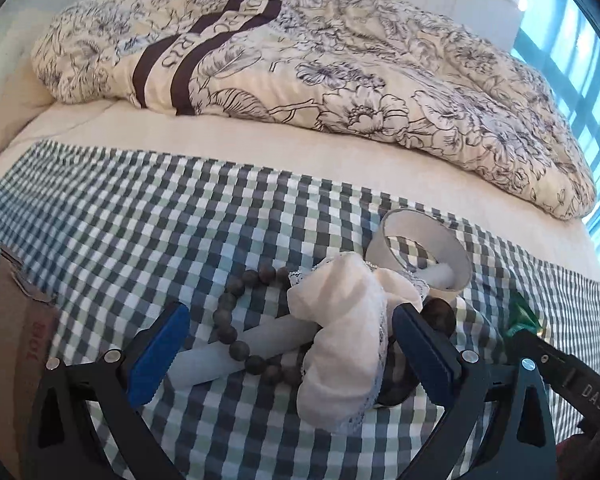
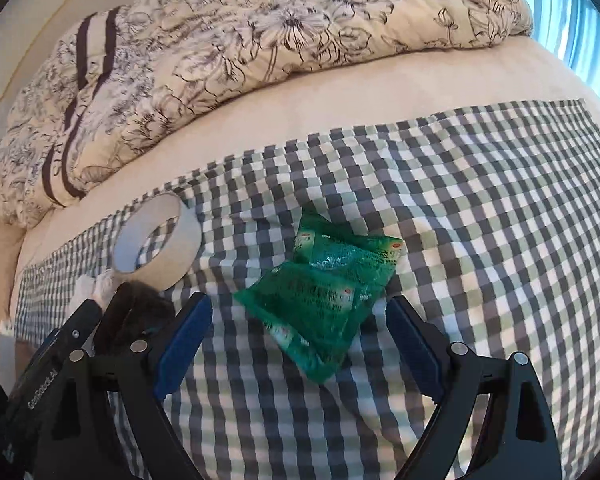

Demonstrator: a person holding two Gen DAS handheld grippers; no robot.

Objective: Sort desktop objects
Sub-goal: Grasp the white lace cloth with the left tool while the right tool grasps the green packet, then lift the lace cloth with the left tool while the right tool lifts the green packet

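In the left wrist view my left gripper (image 1: pixel 292 320) stands open around a small pile on the checked cloth (image 1: pixel 140 220). The pile holds a crumpled white lace-edged cloth (image 1: pixel 340 320), a string of dark wooden beads (image 1: pixel 236 320) and a pale translucent stick (image 1: pixel 220 356). A white tape roll (image 1: pixel 424 252) lies just beyond the pile. In the right wrist view my right gripper (image 2: pixel 300 302) is open, its blue pads on either side of a green plastic packet (image 2: pixel 324 280) lying on the checked cloth (image 2: pixel 480 200). The tape roll (image 2: pixel 156 240) sits to its left.
A floral duvet (image 1: pixel 340 80) is heaped along the far side of the bed. A cardboard box (image 1: pixel 16 340) stands at the left edge. The left gripper's black body (image 2: pixel 48 376) is close beside the right one. A bright window (image 2: pixel 588 20) is at the right.
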